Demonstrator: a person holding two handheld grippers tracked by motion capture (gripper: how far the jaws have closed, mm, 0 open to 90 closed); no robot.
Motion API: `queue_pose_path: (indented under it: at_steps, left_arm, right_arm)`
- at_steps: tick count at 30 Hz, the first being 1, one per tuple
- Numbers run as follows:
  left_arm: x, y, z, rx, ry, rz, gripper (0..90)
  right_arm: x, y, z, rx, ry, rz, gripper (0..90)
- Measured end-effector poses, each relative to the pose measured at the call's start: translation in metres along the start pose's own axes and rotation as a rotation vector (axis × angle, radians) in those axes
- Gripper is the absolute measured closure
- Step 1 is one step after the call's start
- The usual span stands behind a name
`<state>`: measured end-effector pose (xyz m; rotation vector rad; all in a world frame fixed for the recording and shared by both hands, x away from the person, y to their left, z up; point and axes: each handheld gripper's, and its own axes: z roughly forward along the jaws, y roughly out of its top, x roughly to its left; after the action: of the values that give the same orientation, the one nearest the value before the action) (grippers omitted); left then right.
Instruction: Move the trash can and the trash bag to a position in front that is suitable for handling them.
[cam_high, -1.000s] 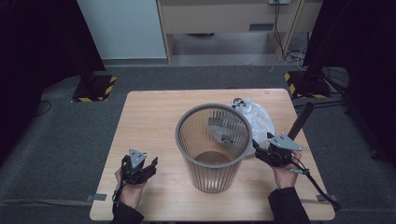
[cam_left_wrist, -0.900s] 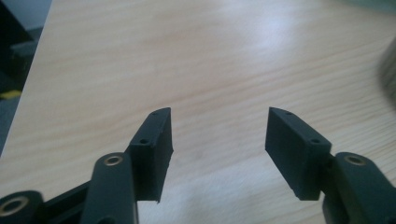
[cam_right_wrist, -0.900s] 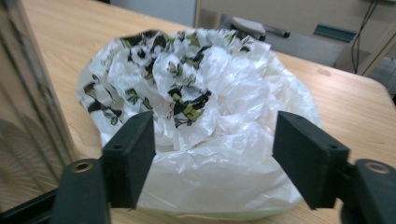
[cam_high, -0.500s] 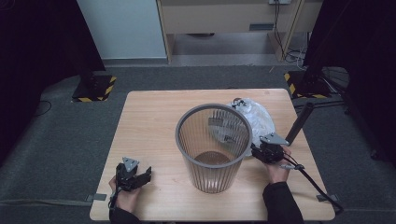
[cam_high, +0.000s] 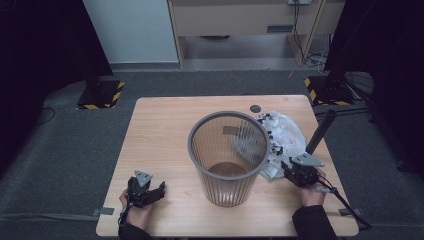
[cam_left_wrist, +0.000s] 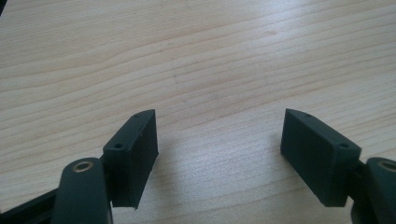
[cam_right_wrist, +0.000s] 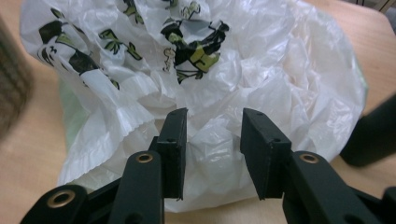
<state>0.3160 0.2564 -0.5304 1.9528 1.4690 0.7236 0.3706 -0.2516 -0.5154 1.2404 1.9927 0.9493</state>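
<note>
Right tongs (cam_right_wrist: 212, 154): low on the surface at the near right, nose pushed into the crumpled plastic bag; the jaws have just been closing and now stand a narrow gap apart, a fold of the white film bulging between them. Whether the pads already pinch that fold cannot be told.
Right tongs from above (cam_high: 295, 172): just right of the waste basket, at the near edge of the bag, a hand behind them.
Plastic bag (cam_right_wrist: 261, 74): white and thin, printed with black and green figures, crumpled in a heap on the surface; it lies right of the waste basket and touches or nearly touches its wall. From above (cam_high: 287, 135) part of it shows through the basket's ribbed side.
Left tongs (cam_left_wrist: 219, 140): held low over bare wood, the jaws have just been opening and stand wide apart, nothing between them.
Left tongs from above (cam_high: 152, 192): near the front left corner of the surface, well apart from the basket and bag.
Waste basket (cam_high: 227, 150): round, translucent grey, ribbed wall, upright in the middle of the surface, open top.
Surface (cam_high: 165, 130): light wood, a small dark round disc (cam_high: 255, 108) near its far edge.
Black post (cam_high: 320, 132): leaning at the right edge, just beyond the bag.
</note>
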Motion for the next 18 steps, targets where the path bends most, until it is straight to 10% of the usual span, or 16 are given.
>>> queue_pose_path:
  at_steps: [18]
  left_arm:
    - [-0.007, -0.004, -0.001, -0.021, -0.012, 0.024, 20.8]
  right_arm:
    - [-0.009, -0.033, -0.051, -0.003, -0.002, 0.01, 56.5]
